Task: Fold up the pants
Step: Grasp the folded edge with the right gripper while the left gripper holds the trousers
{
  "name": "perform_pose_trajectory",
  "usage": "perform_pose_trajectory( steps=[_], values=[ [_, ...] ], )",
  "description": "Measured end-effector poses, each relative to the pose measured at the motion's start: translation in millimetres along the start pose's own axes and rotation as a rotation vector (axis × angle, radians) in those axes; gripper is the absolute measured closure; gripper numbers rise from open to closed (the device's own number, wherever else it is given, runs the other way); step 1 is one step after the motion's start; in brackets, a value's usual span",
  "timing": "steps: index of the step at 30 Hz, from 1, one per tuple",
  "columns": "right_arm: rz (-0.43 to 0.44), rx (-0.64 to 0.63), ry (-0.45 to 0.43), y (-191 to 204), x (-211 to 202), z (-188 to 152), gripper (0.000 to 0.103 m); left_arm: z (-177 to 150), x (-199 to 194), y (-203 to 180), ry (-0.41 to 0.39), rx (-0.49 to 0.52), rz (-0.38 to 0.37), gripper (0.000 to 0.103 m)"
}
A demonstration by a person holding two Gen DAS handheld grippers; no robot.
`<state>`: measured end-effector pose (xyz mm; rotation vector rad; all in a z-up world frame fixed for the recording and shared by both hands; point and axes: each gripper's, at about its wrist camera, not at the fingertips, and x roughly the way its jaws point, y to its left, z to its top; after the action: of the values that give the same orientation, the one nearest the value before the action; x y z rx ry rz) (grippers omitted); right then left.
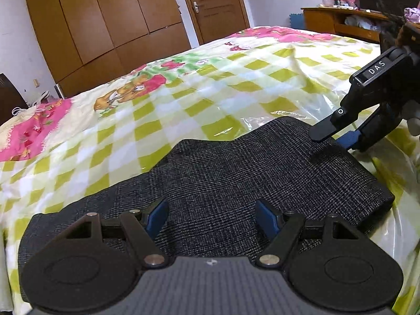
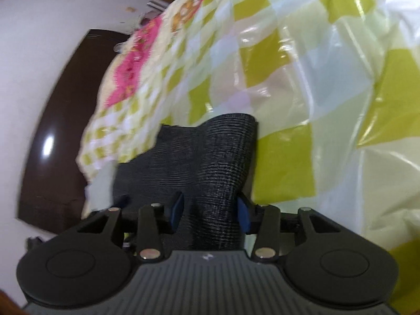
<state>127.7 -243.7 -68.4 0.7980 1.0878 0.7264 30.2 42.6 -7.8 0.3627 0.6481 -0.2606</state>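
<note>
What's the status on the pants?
Left gripper open above pants. Right gripper jaws apart, fabric ridge between. Pants folded on bed. Nothing blocking.

Room inventory, as I see it from the wrist cams:
- Bed [image 1: 183,99]: fills mid-frame, yellow-green/white check cover w/ pink cartoon print, glossy under clear plastic.
- Wardrobe [image 1: 105,21]: brown wood panels, far wall, left.
- Door [image 1: 212,5]: brown, metal handle, shut, just right of wardrobe.
- Desk [image 1: 338,21]: wood, far right, cluttered w/ pink items.
- Walls [image 1: 13,39]: white.
- Dark brown furniture [image 1: 10,99]: left edge; type unclear.
- Light: bright, glare on the plastic.
</note>
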Motion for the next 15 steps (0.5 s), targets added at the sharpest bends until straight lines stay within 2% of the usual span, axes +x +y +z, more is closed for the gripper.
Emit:
perform_pose_trajectory(
  steps=[2, 5, 7, 10, 11, 12, 15],
  values=[
    [0.067, 0.029, 0.000, -10, -6, 2, 0.059, -1, 2, 0, 0.008, -0.001, -0.001, 0.019],
    [0.056, 0.059, 0.011, -20, 3, 5, 0.063, -2, 6, 2, 0.023, -0.006, 0.005, 0.019],
    [0.065, 0.033, 0.027, -14, 14, 6, 0.060, -2, 6, 4, 0.029, -0.010, 0.015, 0.019],
    [0.087, 0.018, 0.059, -4, 31, 7, 0.062, -3, 6, 6, 0.054, -0.004, 0.025, 0.019],
    [0.088, 0.024, 0.057, -1, 34, 7, 0.067, -4, 7, 5, 0.063, 0.000, 0.025, 0.019],
    [0.085, 0.027, 0.058, 2, 36, 9, 0.088, -4, 6, 4, 0.066, 0.001, 0.024, 0.019],
    [0.105, 0.017, 0.008, 9, 23, 7, 0.091, -3, 4, -10, 0.079, 0.025, 0.005, 0.019]
  ],
)
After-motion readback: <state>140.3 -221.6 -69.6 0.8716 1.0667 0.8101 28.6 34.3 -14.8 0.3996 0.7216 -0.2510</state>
